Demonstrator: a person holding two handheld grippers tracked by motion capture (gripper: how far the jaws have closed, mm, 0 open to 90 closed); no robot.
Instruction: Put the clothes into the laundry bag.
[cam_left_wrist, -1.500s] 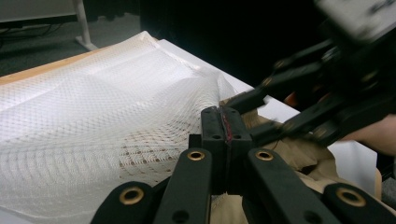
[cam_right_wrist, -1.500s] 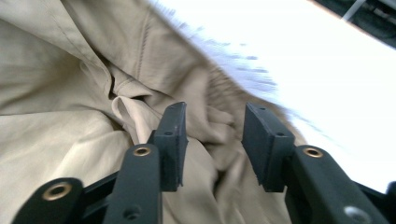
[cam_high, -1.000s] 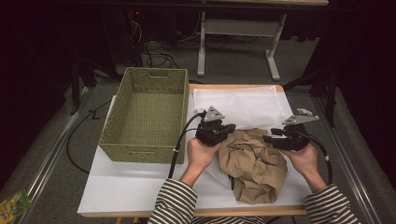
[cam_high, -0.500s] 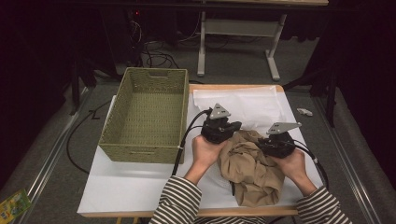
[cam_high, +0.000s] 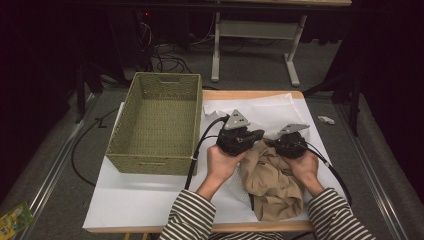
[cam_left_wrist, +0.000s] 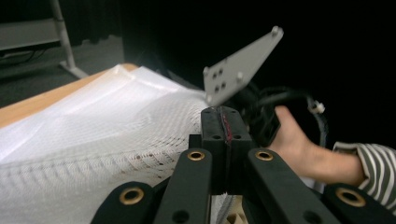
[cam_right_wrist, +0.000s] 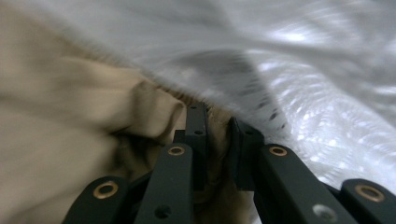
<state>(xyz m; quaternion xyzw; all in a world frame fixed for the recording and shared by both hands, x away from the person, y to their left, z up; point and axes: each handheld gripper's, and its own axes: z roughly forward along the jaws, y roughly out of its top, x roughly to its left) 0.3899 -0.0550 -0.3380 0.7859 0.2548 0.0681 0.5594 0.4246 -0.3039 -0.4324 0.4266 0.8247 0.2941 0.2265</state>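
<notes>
Broadly, the table runs from near to far with a white mesh sheet spread over its right half; on its left side sits the woven basket, open-topped and with nothing visible inside; right of the basket, on the near right part of the table and lying over the sheet, is the crumpled tan cloth, bunched in loose folds between the person's two hands; the left gripper rests at the cloth's far left edge with its jaws pressed together, and in the left gripper view the left gripper shows only a thin red line between its pads, so whether a fold is pinched there I cannot tell; the right gripper sits at the cloth's far right edge, its jaws have just been closing, and the right gripper view shows the right gripper with a fold of tan fabric caught in the narrow gap between the jaws, clamped on the cloth; judging by the way it slumps, the cloth is light, soft and limp, not fragile, likely to sag and trail once lifted; the best hold is on a thick gathered fold near an edge, one at each side, so it hangs evenly and does not drag the mesh sheet along.
</notes>
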